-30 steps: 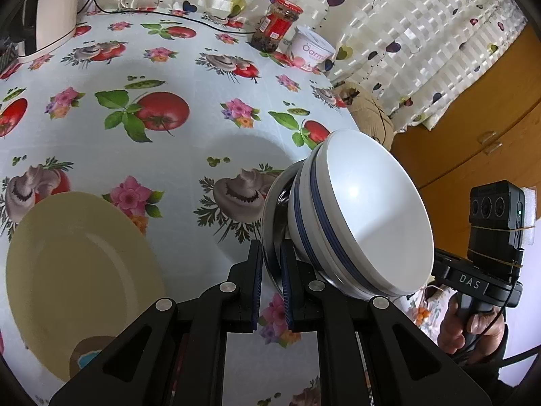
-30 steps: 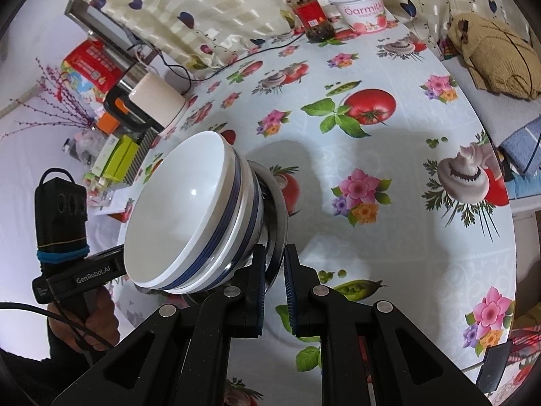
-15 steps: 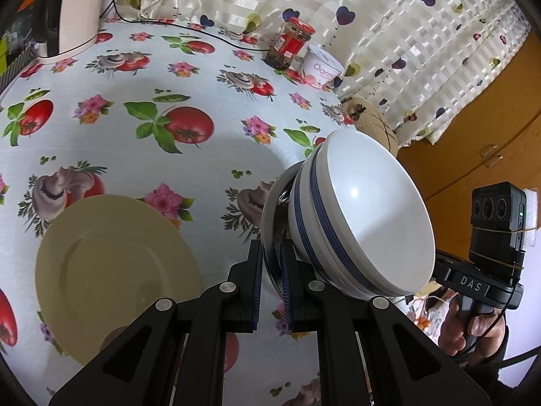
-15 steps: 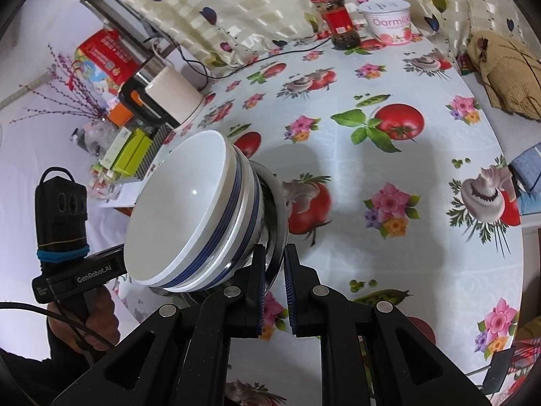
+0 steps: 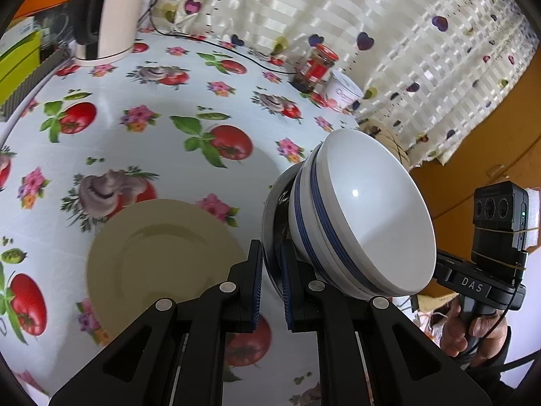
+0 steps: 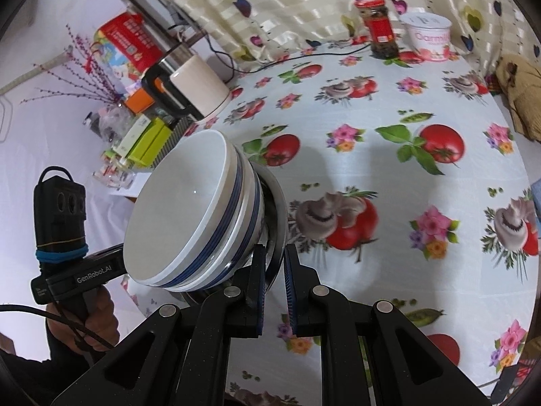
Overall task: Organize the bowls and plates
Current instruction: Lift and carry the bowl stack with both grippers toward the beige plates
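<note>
Two nested white bowls with blue stripes (image 5: 365,216) sit tilted on a shiny metal plate (image 5: 270,209), held above the table. My left gripper (image 5: 272,260) is shut on the near rim of that metal plate. In the right wrist view the same bowls (image 6: 189,216) and metal plate (image 6: 280,216) show, with my right gripper (image 6: 274,270) shut on the opposite rim. A cream plate (image 5: 159,257) lies flat on the flowered tablecloth (image 5: 152,142), just below and left of the left fingers. Each view shows a hand holding the other gripper's handle.
A white kettle (image 6: 196,91) with a black handle stands at the table's far left, with boxes (image 6: 145,138) beside it. A red-lidded jar (image 6: 380,30) and a yogurt tub (image 6: 429,37) stand at the back by the curtain. A woven hat (image 6: 520,91) lies at the right edge.
Both grippers have carried the plate and bowls leftward across the table and slightly up. The cream plate has slid from the far left to under the left fingers. The kettle has come into view.
</note>
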The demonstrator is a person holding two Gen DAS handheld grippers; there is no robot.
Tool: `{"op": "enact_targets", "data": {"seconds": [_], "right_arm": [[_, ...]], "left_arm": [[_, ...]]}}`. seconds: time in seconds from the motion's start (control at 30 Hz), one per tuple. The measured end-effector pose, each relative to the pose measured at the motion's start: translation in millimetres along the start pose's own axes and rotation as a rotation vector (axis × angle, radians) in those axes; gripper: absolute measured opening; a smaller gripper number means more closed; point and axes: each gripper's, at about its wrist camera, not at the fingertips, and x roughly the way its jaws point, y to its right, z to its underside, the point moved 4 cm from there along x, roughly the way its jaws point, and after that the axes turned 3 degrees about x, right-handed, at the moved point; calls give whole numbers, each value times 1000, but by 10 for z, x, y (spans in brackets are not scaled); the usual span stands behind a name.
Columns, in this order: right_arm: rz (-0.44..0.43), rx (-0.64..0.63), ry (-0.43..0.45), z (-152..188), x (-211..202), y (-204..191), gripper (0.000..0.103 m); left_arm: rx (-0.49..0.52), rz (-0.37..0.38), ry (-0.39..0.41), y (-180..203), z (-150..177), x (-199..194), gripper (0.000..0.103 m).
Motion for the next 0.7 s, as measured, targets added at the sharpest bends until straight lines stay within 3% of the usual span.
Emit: {"op": "enact_targets", "data": {"seconds": [0.7], "right_arm": [[-44, -117, -133, 23, 723, -676, 11]], "left_arm": [[-134, -101, 45, -803, 210, -361, 10]]}}
